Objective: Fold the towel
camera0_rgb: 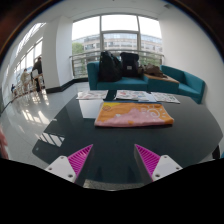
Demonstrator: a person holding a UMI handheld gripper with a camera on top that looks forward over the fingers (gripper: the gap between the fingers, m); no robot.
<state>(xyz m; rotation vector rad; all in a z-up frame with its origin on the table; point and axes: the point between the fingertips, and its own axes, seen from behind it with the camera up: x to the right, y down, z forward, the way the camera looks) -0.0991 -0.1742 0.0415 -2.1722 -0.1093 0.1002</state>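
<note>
An orange and pink towel (133, 115) lies folded flat on the far part of the dark glossy table (60, 130), well beyond my fingers. My gripper (113, 158) hovers over the table's near edge. Its two fingers with magenta pads (80, 156) stand wide apart with nothing between them. The towel is apart from the gripper, slightly to the right of its line.
Papers or magazines (130, 96) lie on the table's far edge behind the towel. A teal sofa (150, 75) with a dark bag on it stands beyond, before large windows. Bare white floor lies to the left.
</note>
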